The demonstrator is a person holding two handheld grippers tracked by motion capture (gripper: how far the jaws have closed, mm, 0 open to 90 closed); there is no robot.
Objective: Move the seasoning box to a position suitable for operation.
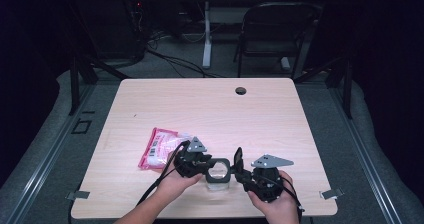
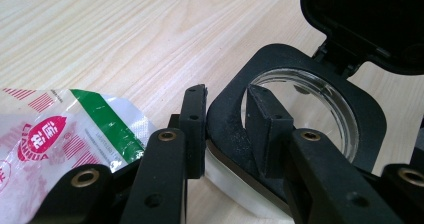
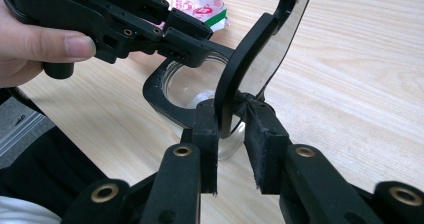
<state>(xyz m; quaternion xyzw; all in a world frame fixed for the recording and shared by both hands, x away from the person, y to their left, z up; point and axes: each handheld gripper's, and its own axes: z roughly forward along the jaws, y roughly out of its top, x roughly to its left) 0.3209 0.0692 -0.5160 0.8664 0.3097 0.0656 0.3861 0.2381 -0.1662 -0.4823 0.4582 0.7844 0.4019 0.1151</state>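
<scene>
Glass jar [image 1: 218, 174] with a black square collar and a hinged black lid [image 1: 238, 160], standing near the front edge of the wooden table [image 1: 210, 109], between the two grippers

Left gripper [image 1: 202, 162], held in the person's left hand [image 1: 172, 184], clamped on the jar's black collar [image 2: 235, 99]: one jaw outside the rim, the other inside the mouth, over the clear glass; jaws roughly a third open, pads pressing on the collar from both sides

Right gripper [image 1: 242, 173], held in the right hand [image 1: 275, 204], closed on the lower edge of the flipped-up lid [image 3: 260, 49] near its hinge; lid standing nearly upright, tilted slightly away from the jar mouth, pinched between the two pads with the jaws only a little apart

In the right gripper view, left gripper [image 3: 197, 51] reaching in from the upper left onto the far side of the jar [image 3: 192, 91], with a thumb [image 3: 55, 46] resting along its body

Pink and white plastic packet [image 1: 159, 147] with a green stripe, lying flat on the table just behind and to the left of the left gripper, apart from the jar; in the left gripper view, packet [image 2: 55, 134] just beside the left jaw, printed with red lettering

Cable hole [image 1: 241, 90] near the far edge of the table, well apart from everything else; folding chair [image 1: 272, 31] on the floor beyond
</scene>
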